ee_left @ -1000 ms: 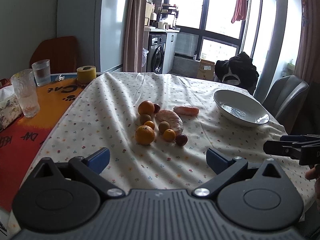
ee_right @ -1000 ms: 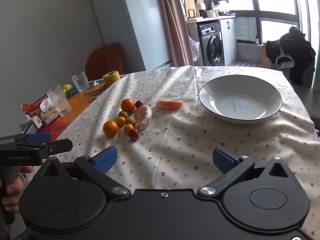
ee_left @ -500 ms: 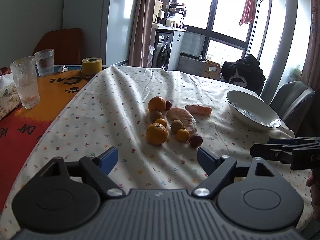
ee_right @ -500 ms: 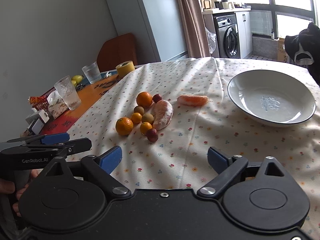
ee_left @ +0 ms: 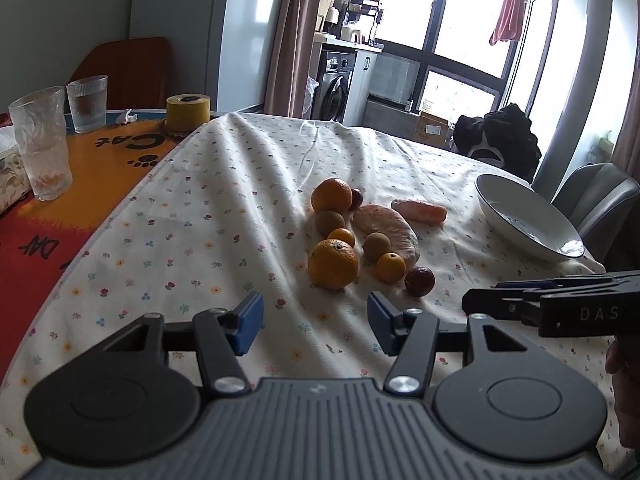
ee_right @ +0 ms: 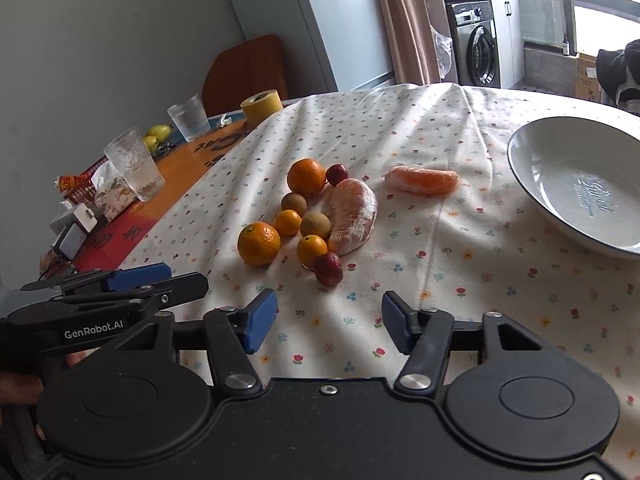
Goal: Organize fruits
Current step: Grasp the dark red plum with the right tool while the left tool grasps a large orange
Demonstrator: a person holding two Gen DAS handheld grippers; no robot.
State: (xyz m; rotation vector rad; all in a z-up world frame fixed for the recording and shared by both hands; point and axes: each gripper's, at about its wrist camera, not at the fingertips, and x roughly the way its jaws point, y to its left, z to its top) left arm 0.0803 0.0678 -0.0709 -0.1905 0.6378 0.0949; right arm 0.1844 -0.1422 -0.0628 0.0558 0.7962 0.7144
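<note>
Both jaws stand apart and empty: the left gripper (ee_left: 312,322) lines up just short of the near orange (ee_left: 333,264), ready to straddle it; right gripper (ee_right: 329,326) faces the lychee (ee_right: 328,268); the bowl (ee_right: 532,184) waits far right

Oranges (ee_right: 259,243) four, kiwis (ee_right: 315,224) two, glasses (ee_right: 134,169) two.

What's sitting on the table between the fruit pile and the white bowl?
One wrapped orange piece lies alone on the tablecloth between the fruit pile and the white bowl, clearest in the right wrist view.
</note>
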